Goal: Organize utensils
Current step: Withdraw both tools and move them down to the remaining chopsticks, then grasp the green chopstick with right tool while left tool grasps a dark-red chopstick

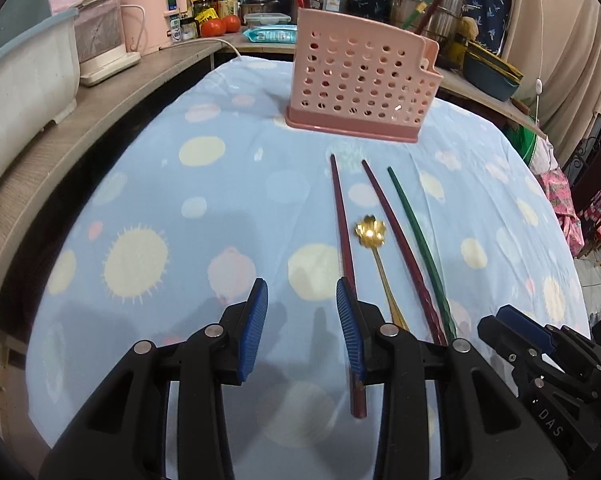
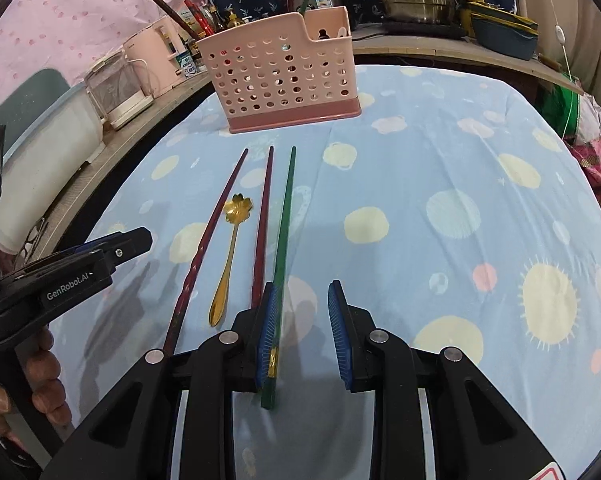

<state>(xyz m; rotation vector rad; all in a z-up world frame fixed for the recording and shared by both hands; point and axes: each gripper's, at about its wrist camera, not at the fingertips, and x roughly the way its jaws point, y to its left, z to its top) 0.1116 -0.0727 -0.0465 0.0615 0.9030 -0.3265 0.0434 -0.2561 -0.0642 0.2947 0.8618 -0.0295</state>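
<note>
On the left, our left gripper [image 1: 302, 296] has its fingers spread wide with nothing between them, hovering over the blue spotted cloth [image 1: 140, 200] on the bench. The right blue pad [image 1: 350, 332] sits over the near part of the leftmost dark red chopstick [image 1: 342, 232], so that stretch is hidden, and we honestly can't tell if it's touching or just above it.

Next along is the gold flower-bowl spoon [image 1: 370, 232], then a second dark red chopstick [image 1: 396, 240], then the green chopstick [image 1: 416, 232]. All four lie side by side, tips toward the pink perforated utensil holder [image 1: 360, 80] standing at the far side. The handle ends of the spoon and the two right chopsticks are cut off behind the left gripper's body.

Over on the right, the right gripper [image 2: 302, 320] is also open, empty, with its left pad [image 2: 268, 328] covering part of the green chopstick's thick end; contact is unclear there too. The holder already has a few sticks poking out, but what's inside is hard to make out through the holes.
</note>
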